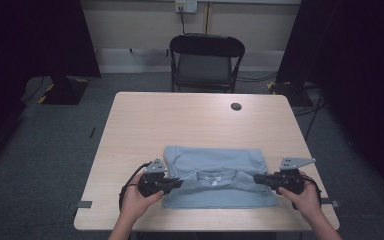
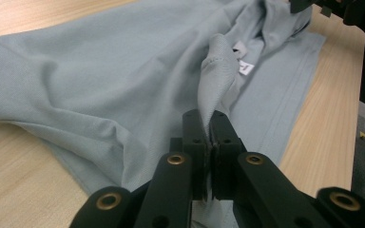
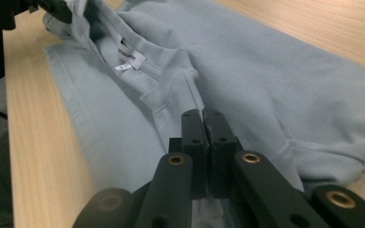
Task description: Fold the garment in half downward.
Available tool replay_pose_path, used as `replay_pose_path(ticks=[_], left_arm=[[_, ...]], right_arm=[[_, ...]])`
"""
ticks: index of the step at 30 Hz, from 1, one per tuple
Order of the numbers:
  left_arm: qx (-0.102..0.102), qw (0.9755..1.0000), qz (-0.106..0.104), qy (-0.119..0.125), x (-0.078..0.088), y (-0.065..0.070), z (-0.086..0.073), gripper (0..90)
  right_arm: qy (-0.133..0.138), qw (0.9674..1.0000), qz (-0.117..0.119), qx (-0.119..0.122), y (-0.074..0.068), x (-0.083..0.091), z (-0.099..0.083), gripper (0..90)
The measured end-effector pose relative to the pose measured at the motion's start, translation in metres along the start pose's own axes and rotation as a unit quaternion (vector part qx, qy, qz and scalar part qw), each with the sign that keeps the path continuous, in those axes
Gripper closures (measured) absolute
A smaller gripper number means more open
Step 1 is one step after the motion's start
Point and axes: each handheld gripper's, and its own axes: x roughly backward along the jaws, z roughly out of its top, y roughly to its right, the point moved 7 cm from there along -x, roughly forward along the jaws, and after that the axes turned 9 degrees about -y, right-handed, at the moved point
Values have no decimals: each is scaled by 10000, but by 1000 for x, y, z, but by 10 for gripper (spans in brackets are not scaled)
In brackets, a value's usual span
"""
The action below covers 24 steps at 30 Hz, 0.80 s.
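Neck label (image 3: 129, 58) print: illegible, no other txt

Black grippers (image 1: 177, 183), brass rivets, grey plates, black cables

Your left gripper (image 2: 210, 124) has its two black jaws pressed together on a pinched-up fold of the light blue T-shirt (image 2: 100, 80); the cloth rises from between the pads in a narrow, stitched ridge that leans toward the collar. Beyond that ridge you see the white neck label (image 2: 243, 59) lying inside the neckline. The shirt spreads wrinkled over the pale wooden table (image 2: 24, 175), its hemmed edge running along the right side near the table's edge. At the top right corner, your other gripper (image 2: 328, 7) touches the far part of the shirt.
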Motion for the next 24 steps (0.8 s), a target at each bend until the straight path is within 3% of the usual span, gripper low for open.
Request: replay_pose_path(ticks=[11, 17, 22, 24], left_arm=[[-184, 9998, 19, 44, 12, 15, -1, 872], [-340, 9994, 14, -12, 9, 23, -11, 869], [-218, 9997, -21, -103, 6, 25, -23, 864], [-256, 9996, -25, -123, 5, 26, -26, 857]], right_arm=[[120, 9996, 92, 235, -15, 18, -8, 886], [75, 9993, 101, 339, -22, 18, -22, 883], [32, 9990, 122, 440, -27, 16, -30, 881], [13, 9990, 139, 427, -29, 15, -34, 881]])
